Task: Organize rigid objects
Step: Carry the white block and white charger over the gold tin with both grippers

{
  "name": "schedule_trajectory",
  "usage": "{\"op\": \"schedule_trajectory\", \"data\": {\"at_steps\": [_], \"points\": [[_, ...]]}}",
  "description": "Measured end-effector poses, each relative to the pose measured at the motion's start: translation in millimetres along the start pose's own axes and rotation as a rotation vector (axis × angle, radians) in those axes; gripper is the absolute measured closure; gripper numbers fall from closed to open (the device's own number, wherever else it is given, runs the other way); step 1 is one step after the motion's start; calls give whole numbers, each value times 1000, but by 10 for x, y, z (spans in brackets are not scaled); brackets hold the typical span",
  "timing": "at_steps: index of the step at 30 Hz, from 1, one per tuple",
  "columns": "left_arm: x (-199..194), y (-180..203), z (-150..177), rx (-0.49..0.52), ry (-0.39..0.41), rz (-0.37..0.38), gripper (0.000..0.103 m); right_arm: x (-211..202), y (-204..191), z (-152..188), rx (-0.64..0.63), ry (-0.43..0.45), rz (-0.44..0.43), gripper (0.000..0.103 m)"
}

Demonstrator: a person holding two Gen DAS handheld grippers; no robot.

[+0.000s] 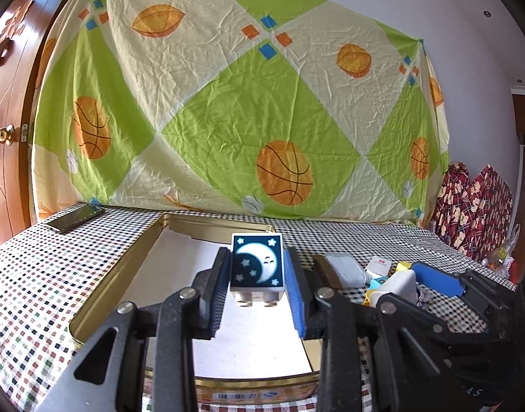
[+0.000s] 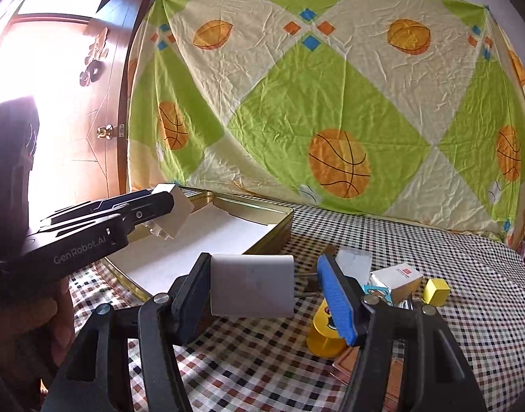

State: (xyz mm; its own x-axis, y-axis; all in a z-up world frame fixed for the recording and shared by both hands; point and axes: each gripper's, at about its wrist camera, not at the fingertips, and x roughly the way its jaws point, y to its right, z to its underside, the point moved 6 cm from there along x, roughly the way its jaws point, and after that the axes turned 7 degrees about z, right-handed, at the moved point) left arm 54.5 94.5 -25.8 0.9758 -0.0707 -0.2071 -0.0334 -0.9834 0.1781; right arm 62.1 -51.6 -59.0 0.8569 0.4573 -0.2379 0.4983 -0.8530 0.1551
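My left gripper (image 1: 257, 267) is shut on a white toy block with a moon picture (image 1: 257, 263) and holds it above the open gold tin (image 1: 101, 292), which is lined with white paper. In the right wrist view the left gripper (image 2: 166, 209) shows at the left with the block (image 2: 178, 214) over the tin (image 2: 279, 230). My right gripper (image 2: 266, 285) stands around a white charger block (image 2: 252, 285); its left pad touches the charger and its blue right pad (image 2: 338, 300) stands apart from it. The right gripper also shows in the left wrist view (image 1: 420, 285).
A checkered cloth (image 2: 468, 274) covers the table. To the right of the tin lie a yellow spool (image 2: 326, 334), a yellow cube (image 2: 437, 292), a small white box (image 2: 396, 279) and a grey pouch (image 1: 343, 269). A phone (image 1: 75, 218) lies far left. A basketball sheet hangs behind.
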Motion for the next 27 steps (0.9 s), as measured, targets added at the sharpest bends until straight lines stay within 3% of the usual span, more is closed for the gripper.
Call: {"op": "schedule_trajectory", "data": {"at_steps": [27], "points": [[-37,-355,-162,17,16,-68,73,124,-471,-227,-40,15,-96,38]]}}
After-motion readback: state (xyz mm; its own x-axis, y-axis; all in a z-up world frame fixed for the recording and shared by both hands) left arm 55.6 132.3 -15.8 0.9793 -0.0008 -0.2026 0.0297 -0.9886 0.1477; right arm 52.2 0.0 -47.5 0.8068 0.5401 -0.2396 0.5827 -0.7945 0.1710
